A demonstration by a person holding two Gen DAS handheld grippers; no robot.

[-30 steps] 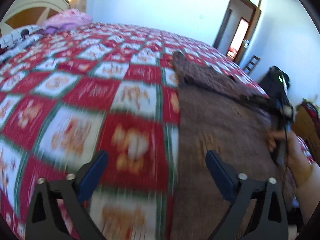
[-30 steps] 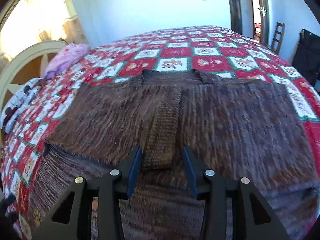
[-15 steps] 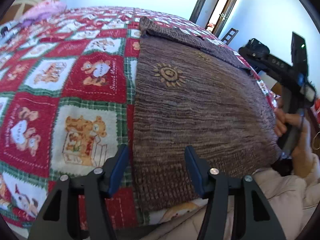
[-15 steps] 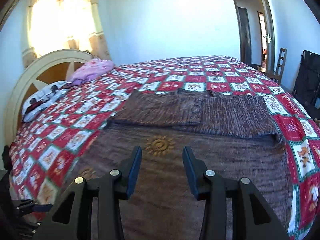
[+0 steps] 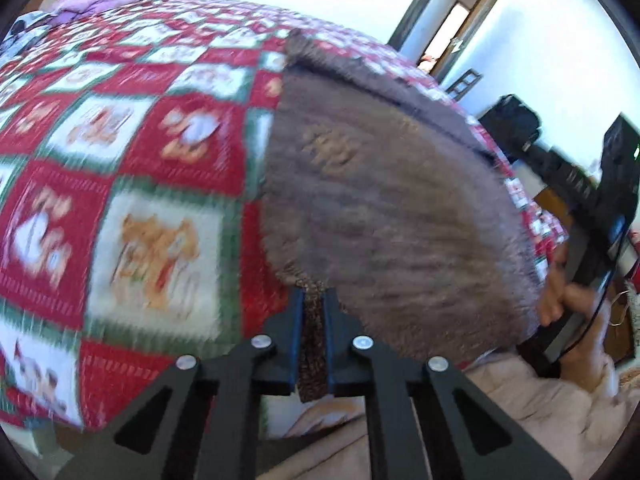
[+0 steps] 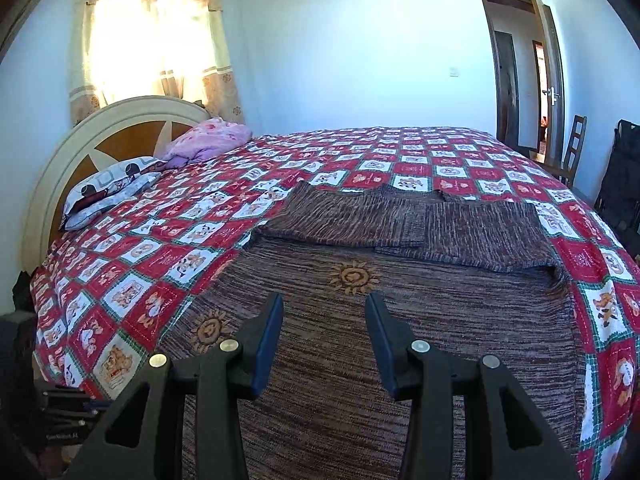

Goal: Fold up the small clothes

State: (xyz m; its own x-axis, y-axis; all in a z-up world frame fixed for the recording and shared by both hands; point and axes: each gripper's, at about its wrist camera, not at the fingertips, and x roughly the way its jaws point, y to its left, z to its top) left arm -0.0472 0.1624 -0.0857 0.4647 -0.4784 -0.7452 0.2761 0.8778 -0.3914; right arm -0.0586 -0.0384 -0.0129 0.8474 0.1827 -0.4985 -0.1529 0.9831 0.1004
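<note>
A brown knitted sweater with sun motifs lies flat on the red patchwork bedspread, its sleeves folded across the far part. My left gripper is shut on the ribbed hem at the sweater's near left corner, and a strip of knit shows between the blue pads. In the right wrist view the right gripper hovers open over the sweater near its front edge, with nothing between its fingers. The left wrist view shows the right gripper in a hand at the sweater's right edge.
A pink pillow and a patterned pillow lie by the round headboard. An open door, a wooden chair and a black bag stand at the right. A pale sleeve is close below.
The left jaws closed from wide open onto the sweater's hem. The right gripper drew back from the folded sleeves toward the near edge and rose, its jaws unchanged.
</note>
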